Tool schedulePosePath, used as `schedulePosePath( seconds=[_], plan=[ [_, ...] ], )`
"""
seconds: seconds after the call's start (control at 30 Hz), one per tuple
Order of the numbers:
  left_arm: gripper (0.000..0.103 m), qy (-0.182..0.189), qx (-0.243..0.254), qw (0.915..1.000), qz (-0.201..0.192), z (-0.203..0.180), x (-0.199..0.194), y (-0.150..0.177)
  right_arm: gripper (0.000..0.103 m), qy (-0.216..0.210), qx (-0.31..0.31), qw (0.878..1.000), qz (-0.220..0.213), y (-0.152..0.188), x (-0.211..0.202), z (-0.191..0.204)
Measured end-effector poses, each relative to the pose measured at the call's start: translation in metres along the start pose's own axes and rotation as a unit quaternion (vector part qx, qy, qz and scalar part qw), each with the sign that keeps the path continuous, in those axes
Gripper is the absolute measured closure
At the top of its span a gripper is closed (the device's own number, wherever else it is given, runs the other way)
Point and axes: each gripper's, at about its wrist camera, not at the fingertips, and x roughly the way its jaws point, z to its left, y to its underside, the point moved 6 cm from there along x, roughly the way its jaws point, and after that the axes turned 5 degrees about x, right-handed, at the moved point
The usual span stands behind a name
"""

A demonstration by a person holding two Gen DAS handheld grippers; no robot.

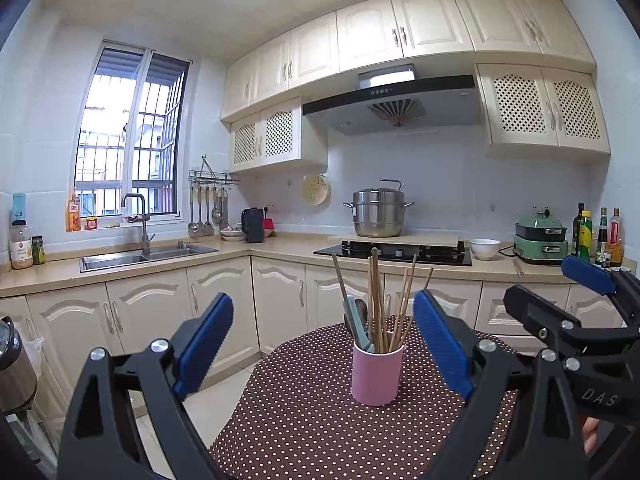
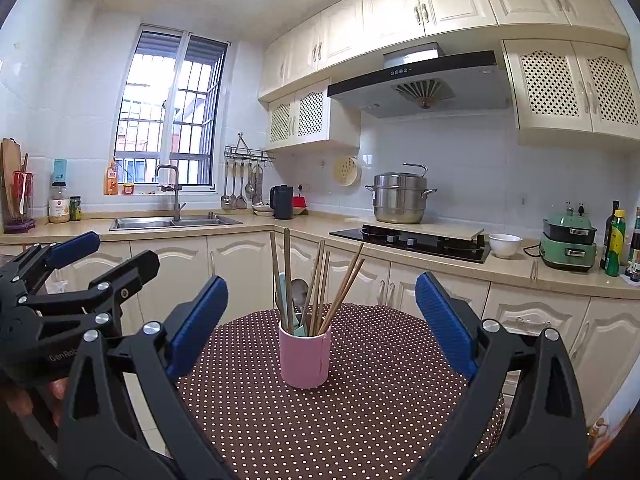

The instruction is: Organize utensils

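1. The desk (image 2: 360,420) is round and covered with a dark brown cloth dotted in white.
2. A pink cup (image 2: 305,360) stands upright on it, near the middle, a little toward the far edge.
3. Wooden chopsticks (image 2: 320,288), a pale green handle and a metal spoon stand in the cup, leaning outward.
4. Nothing else rests on the cloth.

One pink cup (image 1: 377,374) standing on bench (image 1: 304,420), holding roughly eight wooden chopsticks (image 1: 376,300), one teal utensil (image 1: 357,322), one metal spoon (image 1: 362,308); exact chopstick count unclear.
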Motion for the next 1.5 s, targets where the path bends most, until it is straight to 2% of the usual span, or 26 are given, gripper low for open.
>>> schedulePosePath(
  seconds=[1.5],
  plan=[
    [0.013,0.000,0.004,1.0000,0.004,-0.0022,0.0004,0.0052,0.010,0.000,0.005,1.000,0.011,0.0093,0.0015,-0.0048]
  ],
)
